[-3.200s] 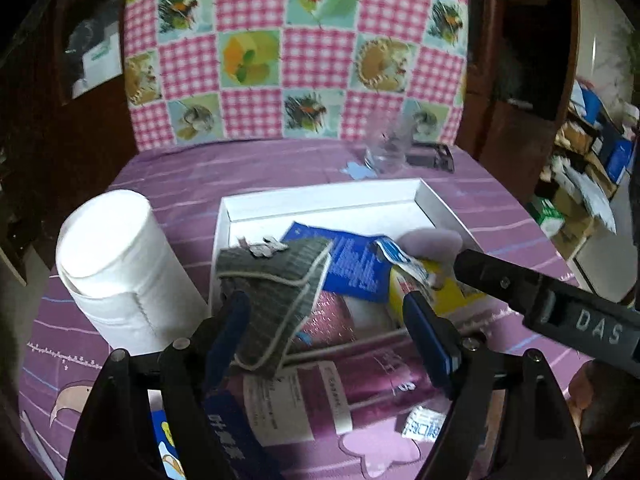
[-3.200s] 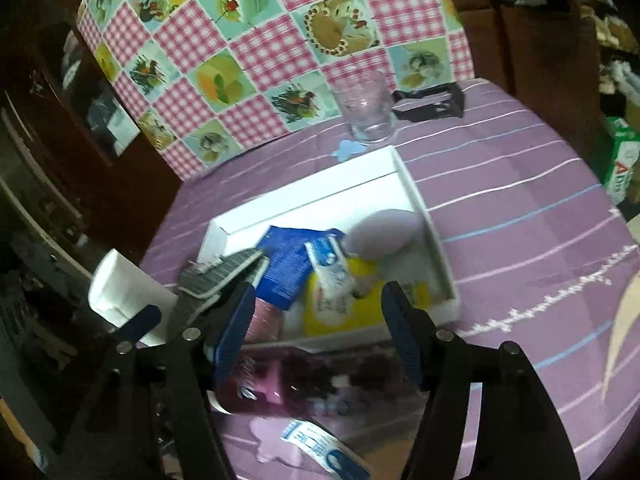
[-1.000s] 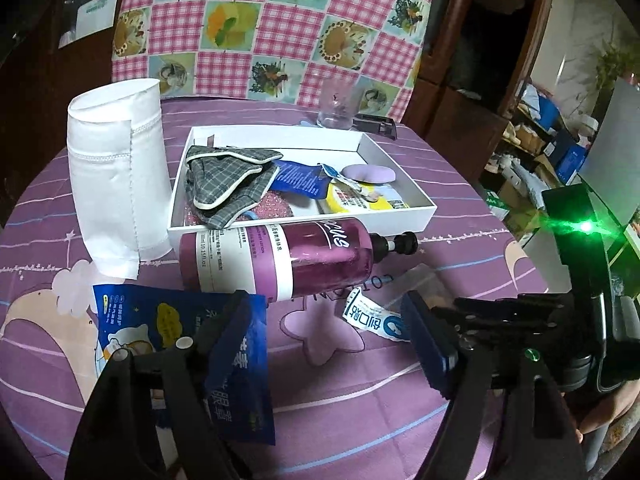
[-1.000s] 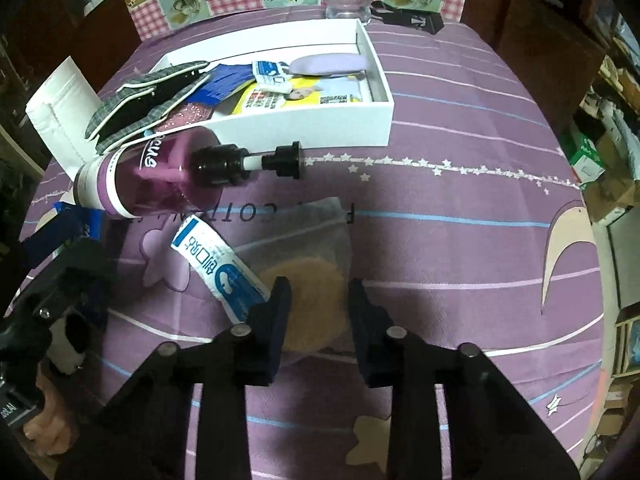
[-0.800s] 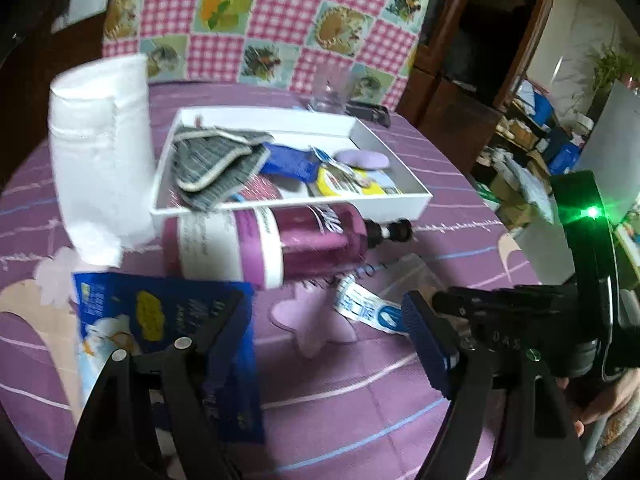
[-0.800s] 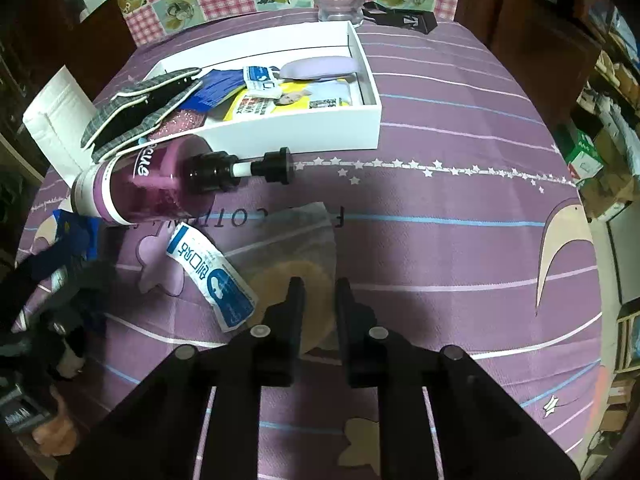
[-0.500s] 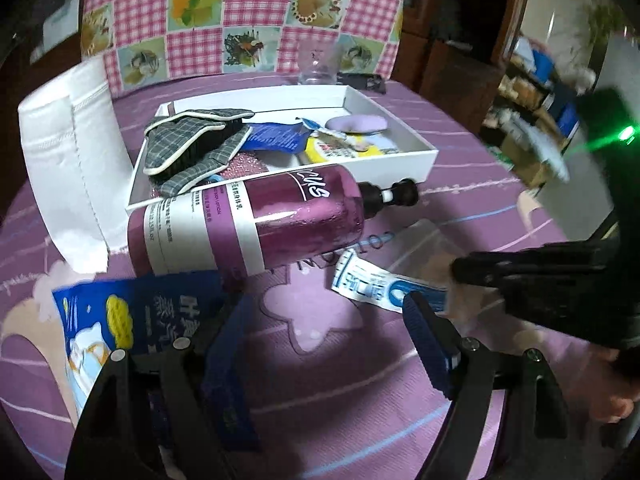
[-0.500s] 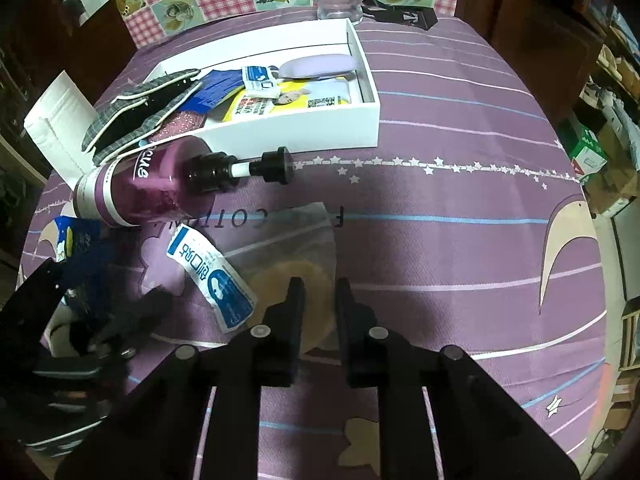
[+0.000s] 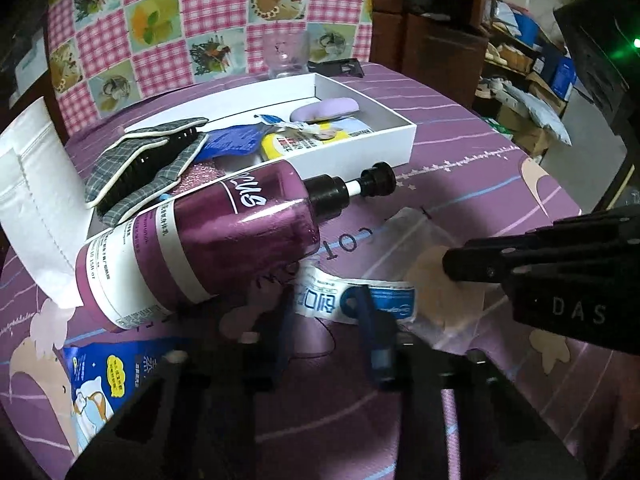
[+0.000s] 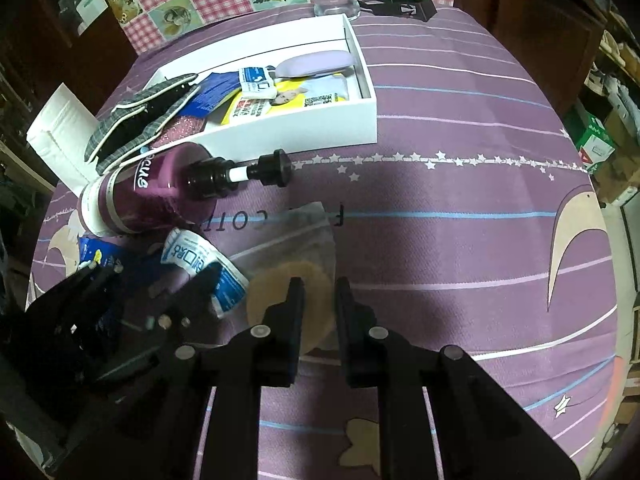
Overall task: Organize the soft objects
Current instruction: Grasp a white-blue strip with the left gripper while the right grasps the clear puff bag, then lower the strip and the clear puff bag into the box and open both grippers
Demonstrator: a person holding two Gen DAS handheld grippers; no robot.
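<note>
A clear bag with a tan round pad lies on the purple cloth; it also shows in the left wrist view. My right gripper is shut on the bag with the pad; its fingers come in from the right. A white-and-blue sachet lies next to the bag, also in the right wrist view. My left gripper has its jaws narrowed around the sachet's end, blurred. The white box holds a grey checked pouch, packets and a lilac sponge.
A purple pump bottle lies on its side before the box. A white cloth roll stands at the left. A blue cartoon packet lies near left. A glass and black clip sit behind the box.
My left gripper has moved right and forward to the sachet and its jaws have narrowed. My right gripper closed on the bag with the pad about a second ago and stays on it.
</note>
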